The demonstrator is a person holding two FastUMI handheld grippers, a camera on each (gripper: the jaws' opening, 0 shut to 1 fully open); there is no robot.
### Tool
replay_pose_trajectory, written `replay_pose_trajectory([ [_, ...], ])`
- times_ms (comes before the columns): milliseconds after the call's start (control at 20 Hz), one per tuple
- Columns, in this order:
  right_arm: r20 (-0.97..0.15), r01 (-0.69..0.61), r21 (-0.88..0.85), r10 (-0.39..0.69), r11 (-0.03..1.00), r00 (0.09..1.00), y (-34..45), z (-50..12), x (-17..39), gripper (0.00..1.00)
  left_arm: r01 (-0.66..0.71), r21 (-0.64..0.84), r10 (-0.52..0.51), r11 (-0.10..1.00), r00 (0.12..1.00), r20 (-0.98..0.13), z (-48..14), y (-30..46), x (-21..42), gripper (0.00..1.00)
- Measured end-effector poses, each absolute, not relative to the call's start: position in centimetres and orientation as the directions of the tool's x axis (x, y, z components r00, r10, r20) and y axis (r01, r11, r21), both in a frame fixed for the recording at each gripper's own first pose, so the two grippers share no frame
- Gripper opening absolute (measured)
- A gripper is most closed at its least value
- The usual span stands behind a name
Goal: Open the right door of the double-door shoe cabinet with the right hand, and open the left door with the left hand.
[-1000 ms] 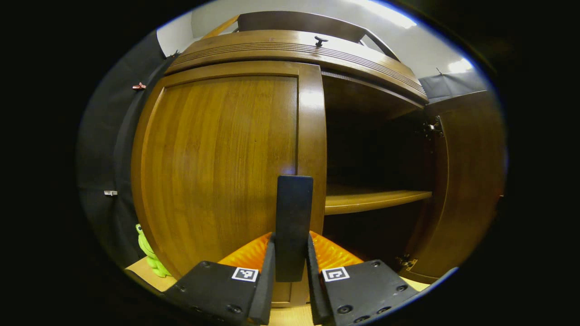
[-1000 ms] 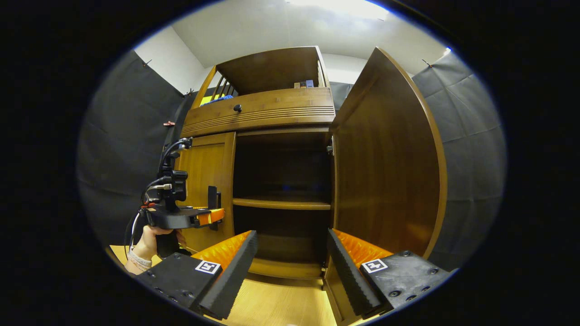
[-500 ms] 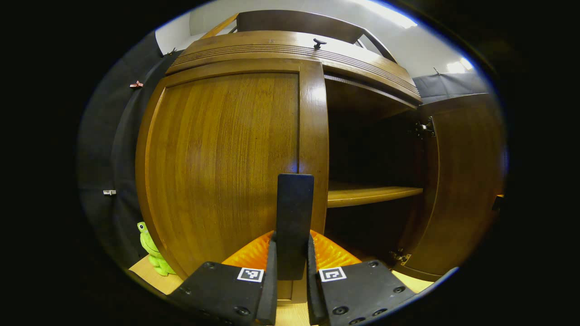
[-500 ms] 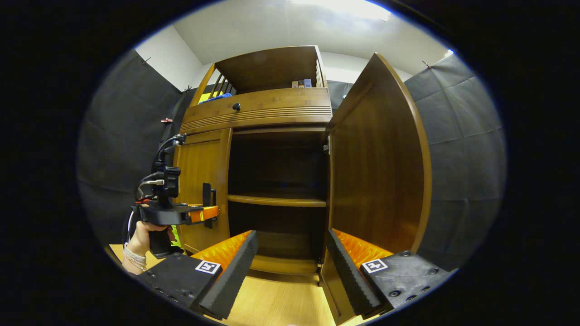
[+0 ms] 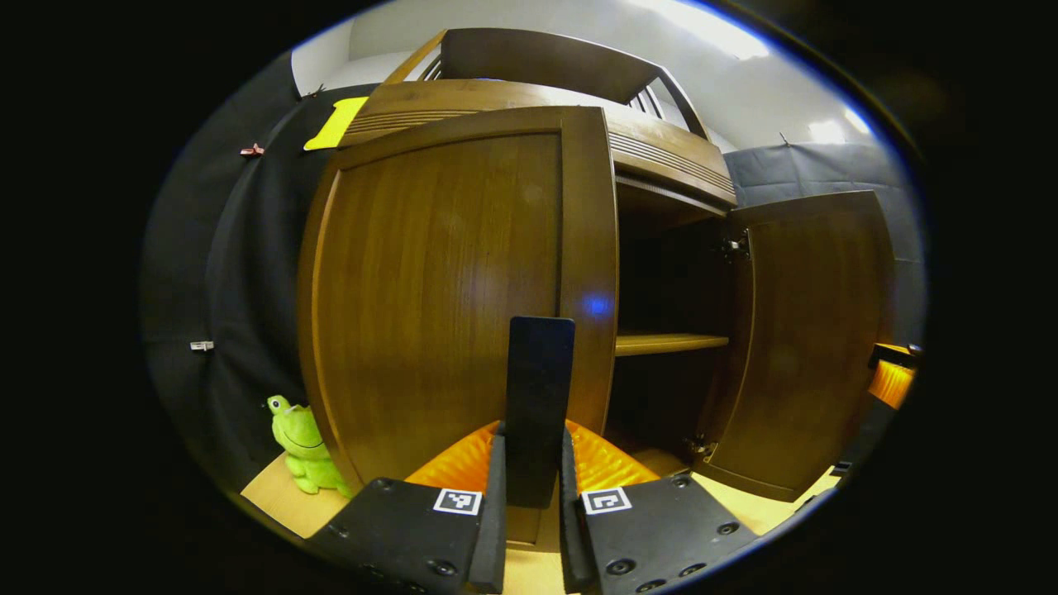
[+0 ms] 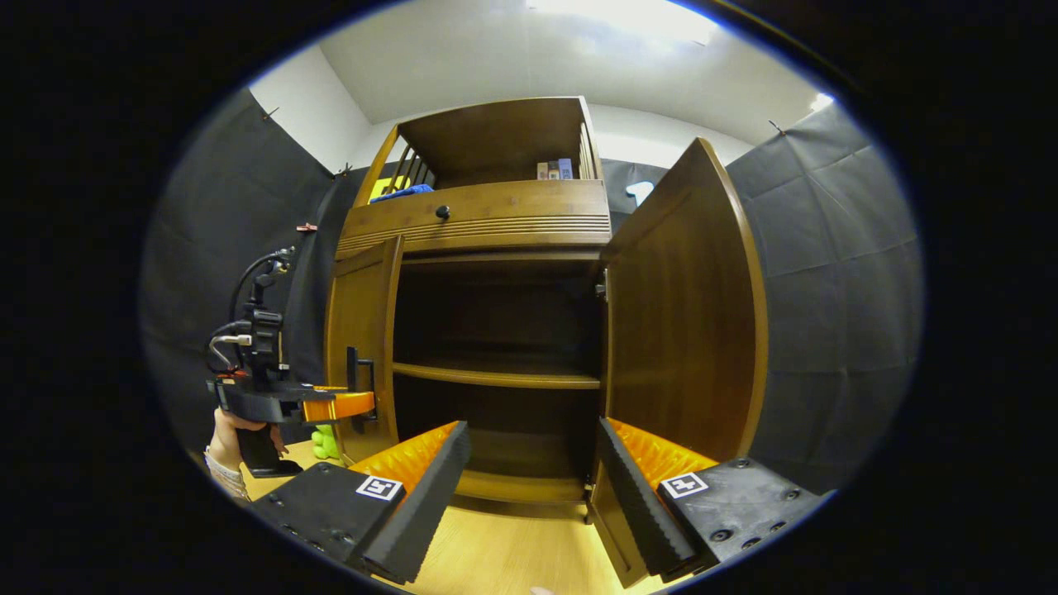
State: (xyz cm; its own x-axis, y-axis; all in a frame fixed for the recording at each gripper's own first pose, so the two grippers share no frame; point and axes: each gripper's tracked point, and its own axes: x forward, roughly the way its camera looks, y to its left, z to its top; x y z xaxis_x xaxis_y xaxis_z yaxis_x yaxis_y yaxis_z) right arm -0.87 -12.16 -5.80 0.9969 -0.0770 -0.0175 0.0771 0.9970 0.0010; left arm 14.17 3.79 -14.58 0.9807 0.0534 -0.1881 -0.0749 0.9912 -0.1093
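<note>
Left claw pinches left door handle between its fingers.

Hand-held gripper with black body, looping black cables, square markers, screw heads, pale wristband

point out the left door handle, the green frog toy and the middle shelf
left door handle [image 5: 539,388], left gripper view, on the flat face of the upright bar
green frog toy [image 5: 304,446], left gripper view, on its body
middle shelf [image 6: 496,376], right gripper view, on its front edge
</note>
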Motion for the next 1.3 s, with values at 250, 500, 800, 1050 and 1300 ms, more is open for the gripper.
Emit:
replay_pose_trajectory([
  [250,-0.037,0.024,-0.013,-0.024,1.0,0.999,-10.5,-6.3,-0.8,0.98,-0.08,-0.108,0.058,0.991,0.979,-0.194,-14.4,4.6,11.7,0.3],
  [500,-0.046,0.005,-0.001,-0.005,1.0,0.999,-10.1,-6.6,-0.6,0.97,-0.09,-0.101,0.068,0.991,0.977,-0.201,-14.3,5.4,9.6,0.3],
  [800,-0.04,-0.038,0.022,0.038,0.999,0.998,-8.4,-6.5,-0.4,0.96,-0.121,-0.081,0.101,0.989,0.971,-0.216,-14.2,6.8,7.0,0.3],
  [1050,-0.032,-0.089,0.031,0.09,0.996,0.995,-6.2,-6.4,-0.7,0.96,-0.152,-0.068,0.134,0.986,0.967,-0.219,-13.9,8.7,4.4,0.31],
  [1300,-0.011,-0.14,0.008,0.14,0.99,0.99,-3.3,-5.8,-1.1,0.98,-0.179,-0.069,0.16,0.981,0.963,-0.217,-13.7,10.9,2.0,0.26],
])
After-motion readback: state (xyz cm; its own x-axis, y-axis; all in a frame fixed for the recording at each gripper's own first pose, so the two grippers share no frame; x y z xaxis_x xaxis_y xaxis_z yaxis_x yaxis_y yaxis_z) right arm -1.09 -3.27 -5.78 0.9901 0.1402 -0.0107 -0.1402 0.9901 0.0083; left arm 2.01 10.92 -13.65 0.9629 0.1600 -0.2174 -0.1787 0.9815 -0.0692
